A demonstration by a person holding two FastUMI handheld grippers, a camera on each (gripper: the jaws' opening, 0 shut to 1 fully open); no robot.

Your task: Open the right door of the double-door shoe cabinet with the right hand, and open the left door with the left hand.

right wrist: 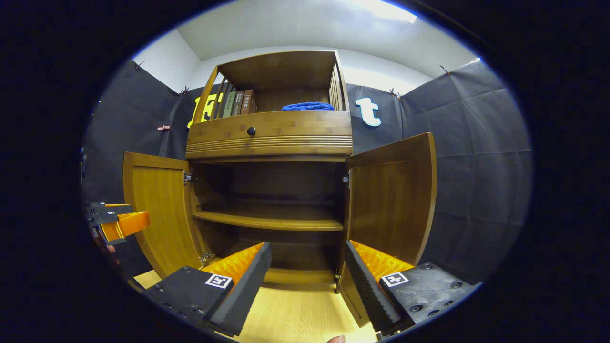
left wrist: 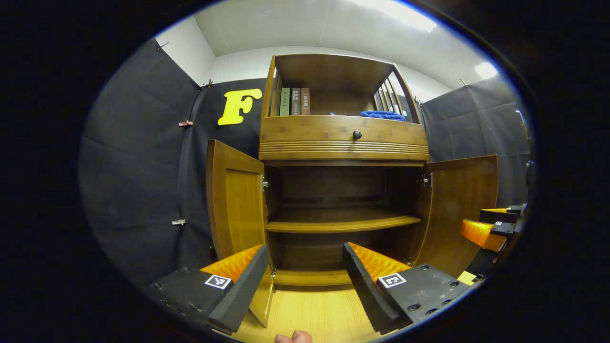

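Before the shoe cabinet (left wrist: pixel 343 143), you are holding each hand-held gripper — left (left wrist: pixel 305 281), right (right wrist: pixel 307 281) — apart, gripping nothing, since left door (left wrist: pixel 236 209) and right door (right wrist: pixel 391 200) are standing wide open.

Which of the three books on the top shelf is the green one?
The leftmost upright green book, next to the shelf's slatted side; the grey book and brown book stand to its right.

The shoe cabinet (left wrist: pixel 343 138) is glossy varnished wood; on its top shelf lies soft blue cloth (left wrist: pixel 382 115).
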